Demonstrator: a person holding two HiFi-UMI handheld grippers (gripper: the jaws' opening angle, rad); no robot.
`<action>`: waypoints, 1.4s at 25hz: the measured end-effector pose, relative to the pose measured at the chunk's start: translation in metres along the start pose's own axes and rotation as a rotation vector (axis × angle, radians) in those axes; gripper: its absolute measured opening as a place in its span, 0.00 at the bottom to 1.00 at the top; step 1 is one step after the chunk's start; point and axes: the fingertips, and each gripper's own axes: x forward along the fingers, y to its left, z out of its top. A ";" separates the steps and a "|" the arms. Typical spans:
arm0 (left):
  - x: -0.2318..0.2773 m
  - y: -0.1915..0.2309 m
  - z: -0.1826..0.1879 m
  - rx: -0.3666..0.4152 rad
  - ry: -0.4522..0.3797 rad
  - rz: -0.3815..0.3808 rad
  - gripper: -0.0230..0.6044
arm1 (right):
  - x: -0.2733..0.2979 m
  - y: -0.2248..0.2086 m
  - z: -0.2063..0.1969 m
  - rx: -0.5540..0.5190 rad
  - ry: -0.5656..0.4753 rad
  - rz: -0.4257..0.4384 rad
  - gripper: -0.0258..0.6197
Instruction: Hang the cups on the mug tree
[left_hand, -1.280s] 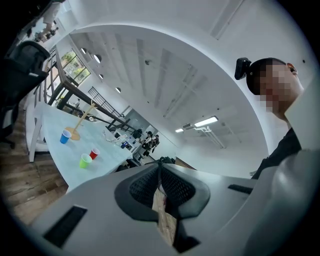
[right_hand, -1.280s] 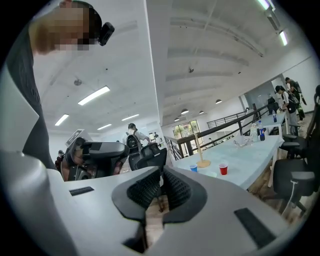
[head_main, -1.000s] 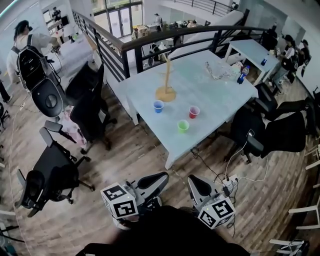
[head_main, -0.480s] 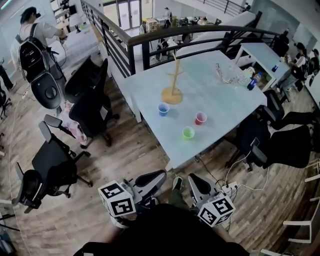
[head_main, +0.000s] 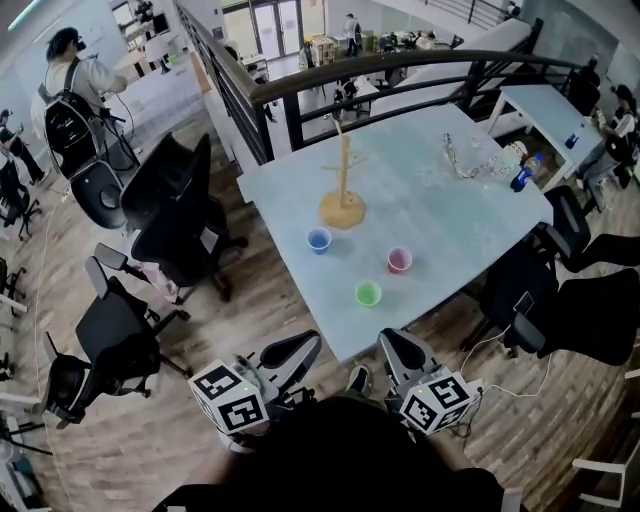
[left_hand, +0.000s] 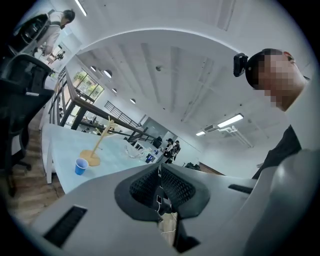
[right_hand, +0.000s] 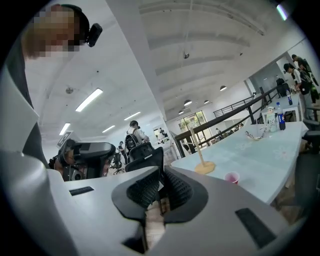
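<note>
A wooden mug tree (head_main: 342, 190) stands upright on the pale table (head_main: 440, 215). In front of it sit a blue cup (head_main: 319, 240), a pink cup (head_main: 399, 260) and a green cup (head_main: 368, 294), all upright. The left gripper view shows the mug tree (left_hand: 99, 144) and blue cup (left_hand: 81, 166) far off; the right gripper view shows the mug tree (right_hand: 200, 151) and pink cup (right_hand: 231, 177). My left gripper (head_main: 298, 352) and right gripper (head_main: 400, 352) hang low near the table's front edge, both shut and empty.
Black office chairs (head_main: 170, 205) stand left of the table, and more chairs (head_main: 585, 300) on its right. A bottle (head_main: 522, 176) and clutter lie at the table's far right. A dark railing (head_main: 400, 70) runs behind. A person with a backpack (head_main: 72, 110) stands far left.
The view has closed in on the table: its front edge and the cups now sit lower and nearer to my grippers. Both grippers stay shut.
</note>
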 end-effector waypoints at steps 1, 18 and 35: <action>0.008 0.003 0.001 0.000 0.001 0.015 0.08 | 0.002 -0.012 0.000 0.010 0.011 0.001 0.11; 0.075 0.035 0.004 -0.013 -0.009 0.245 0.08 | 0.081 -0.160 -0.101 -0.148 0.365 0.046 0.35; 0.082 0.059 -0.010 -0.054 0.008 0.266 0.08 | 0.158 -0.218 -0.204 -0.316 0.579 0.003 0.48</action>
